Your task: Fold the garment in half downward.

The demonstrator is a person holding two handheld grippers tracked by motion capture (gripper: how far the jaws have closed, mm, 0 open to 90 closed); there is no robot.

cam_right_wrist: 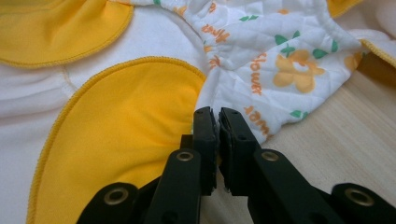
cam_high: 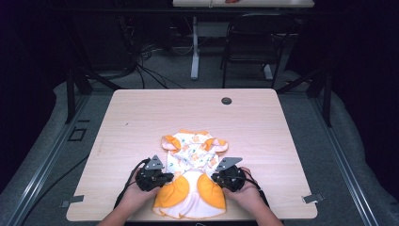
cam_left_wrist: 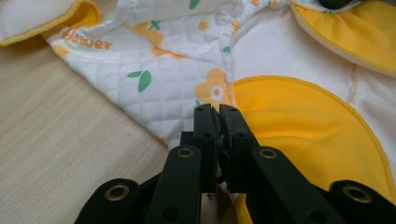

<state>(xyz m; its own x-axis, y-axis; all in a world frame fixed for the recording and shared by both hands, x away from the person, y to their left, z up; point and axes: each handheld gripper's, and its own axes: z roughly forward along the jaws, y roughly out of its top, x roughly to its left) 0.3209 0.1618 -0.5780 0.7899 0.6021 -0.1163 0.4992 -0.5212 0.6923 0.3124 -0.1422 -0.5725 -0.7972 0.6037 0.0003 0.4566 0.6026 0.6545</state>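
Observation:
A small baby garment (cam_high: 193,160), white quilted cloth with orange flowers and yellow panels, lies flat on the wooden table (cam_high: 141,117) near its front edge. My left gripper (cam_high: 171,178) sits at the garment's left waist and my right gripper (cam_high: 214,178) at its right waist, both pointing inward. In the left gripper view the jaws of the left gripper (cam_left_wrist: 217,109) are pressed together over the garment (cam_left_wrist: 299,126) where white meets yellow. In the right gripper view the right gripper (cam_right_wrist: 218,112) is closed, with a sliver of gap, on the edge of the garment (cam_right_wrist: 116,121).
A dark round grommet (cam_high: 226,100) is set in the table's far side. Beyond the table stand a black chair (cam_high: 254,42) and a white desk leg (cam_high: 195,52), with cables on the floor. Bare wood surrounds the garment on the left, right and far sides.

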